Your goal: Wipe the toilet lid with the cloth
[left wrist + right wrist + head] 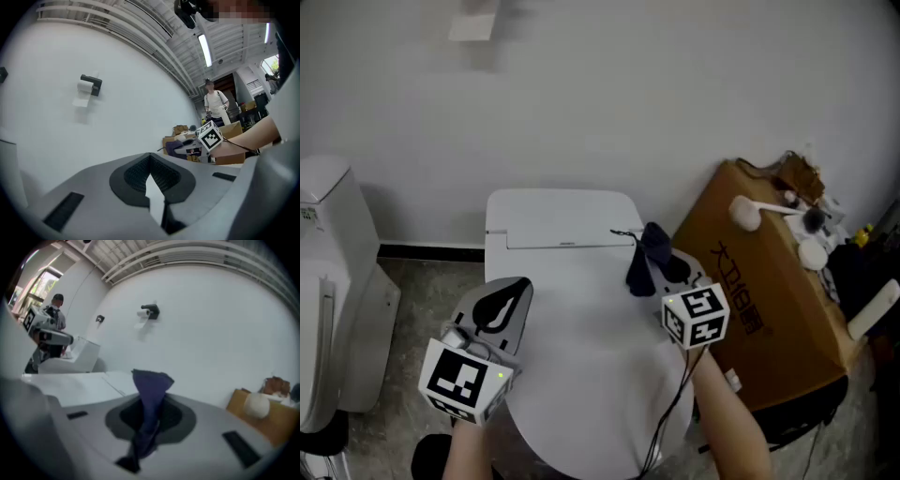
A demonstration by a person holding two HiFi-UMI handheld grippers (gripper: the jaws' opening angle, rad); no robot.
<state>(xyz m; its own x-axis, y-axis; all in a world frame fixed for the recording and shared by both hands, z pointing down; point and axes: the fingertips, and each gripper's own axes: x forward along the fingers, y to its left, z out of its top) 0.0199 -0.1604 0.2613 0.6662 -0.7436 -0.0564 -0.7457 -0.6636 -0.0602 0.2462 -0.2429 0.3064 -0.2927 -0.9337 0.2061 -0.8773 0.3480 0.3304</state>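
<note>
Navy cloth point(649, 255), one, bunched, clamped in right gripper point(666, 267); one white toilet lid point(581, 328); left gripper point(504, 298) jaws together, empty.

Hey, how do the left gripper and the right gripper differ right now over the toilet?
The right gripper is shut on the dark blue cloth; the left gripper is shut on nothing. The right gripper sits toward the back right of the toilet lid, the left gripper at its left edge, nearer the front. Both are grey and carry a marker cube.
</note>
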